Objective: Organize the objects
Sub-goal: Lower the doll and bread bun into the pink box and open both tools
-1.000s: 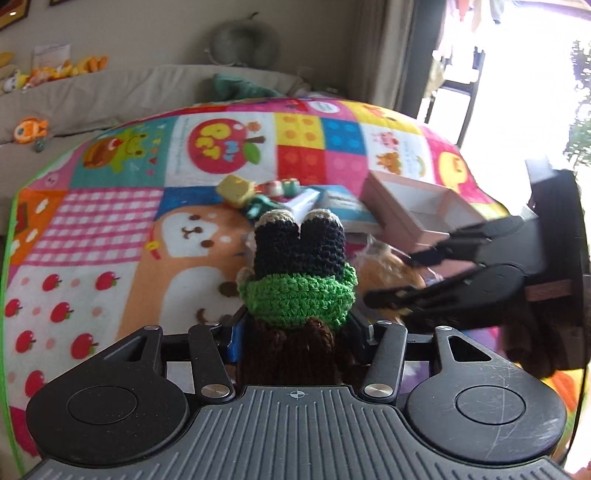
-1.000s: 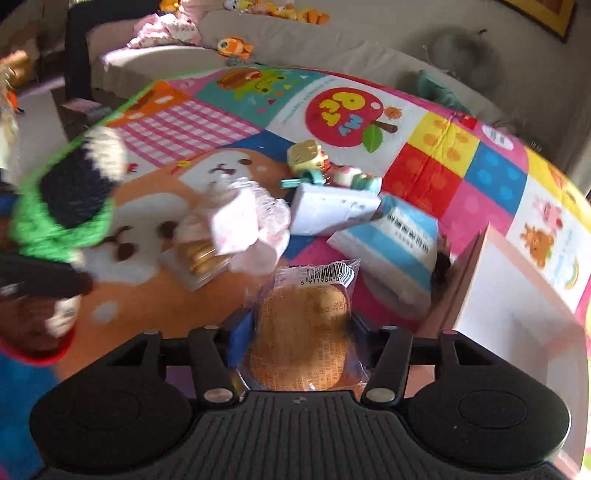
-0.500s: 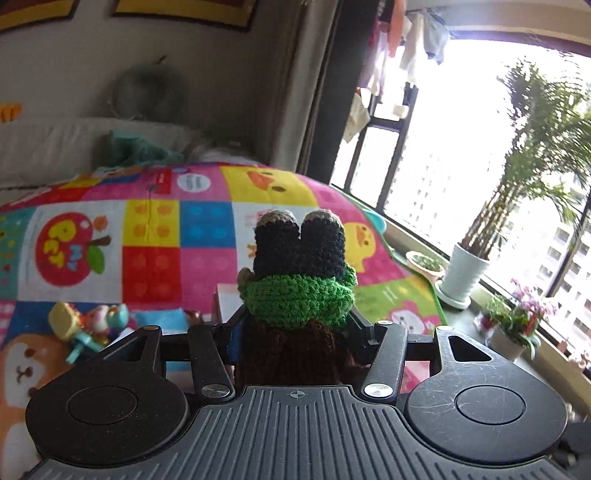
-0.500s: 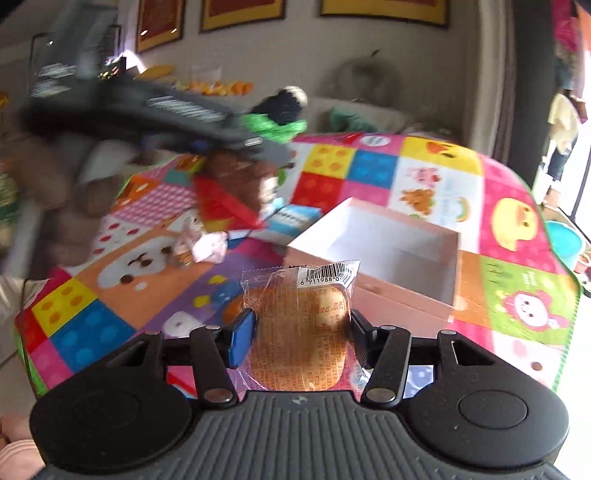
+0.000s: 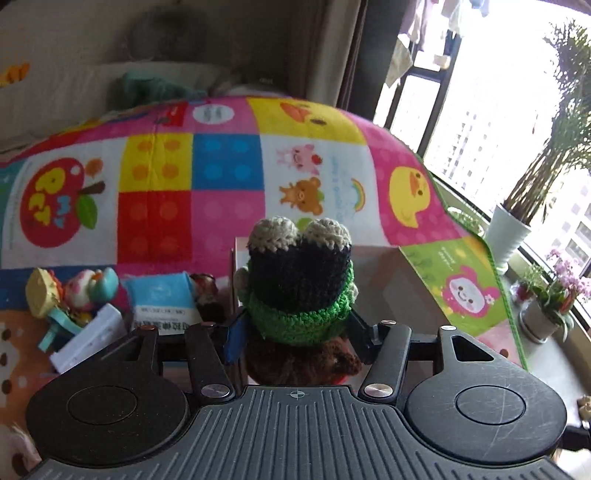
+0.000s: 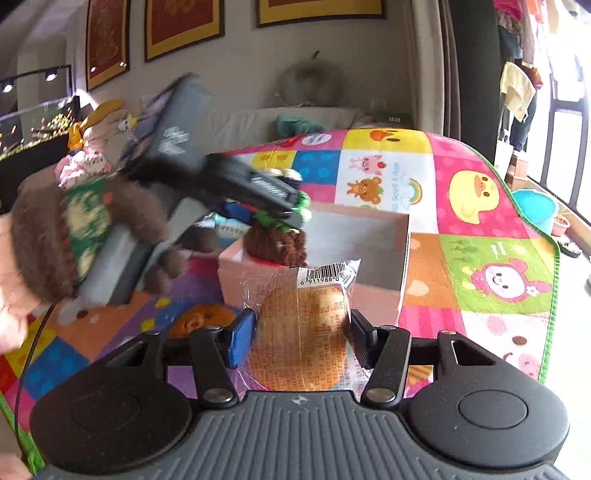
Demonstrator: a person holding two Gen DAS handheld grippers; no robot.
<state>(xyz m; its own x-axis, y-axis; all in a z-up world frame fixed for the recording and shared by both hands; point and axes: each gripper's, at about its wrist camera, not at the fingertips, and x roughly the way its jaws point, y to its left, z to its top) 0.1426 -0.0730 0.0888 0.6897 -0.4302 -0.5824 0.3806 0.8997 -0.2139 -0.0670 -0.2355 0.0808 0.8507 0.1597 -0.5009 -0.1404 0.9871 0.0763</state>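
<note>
The left tongs (image 5: 297, 325) are clamped on a crocheted doll (image 5: 299, 280), its long axis pointing away from the camera, pale-tipped black end farthest, held over the near-left corner of the open pink box (image 6: 369, 254). The right tongs (image 6: 301, 334) grip a wrapped pastry (image 6: 301, 332) upright, barcode end up, just short of the box. Everything sits on a bright patchwork play mat (image 5: 229, 162); beyond are a beige sofa (image 6: 251, 125), framed pictures (image 6: 181, 26) and, rightward, a window with potted plants (image 5: 517, 206).

Both wrist cameras looked forward and down from close above the play mat (image 5: 229, 162), sharing the pink box (image 6: 369, 236); the right view, farther back, caught the left gripper (image 6: 291, 210).
</note>
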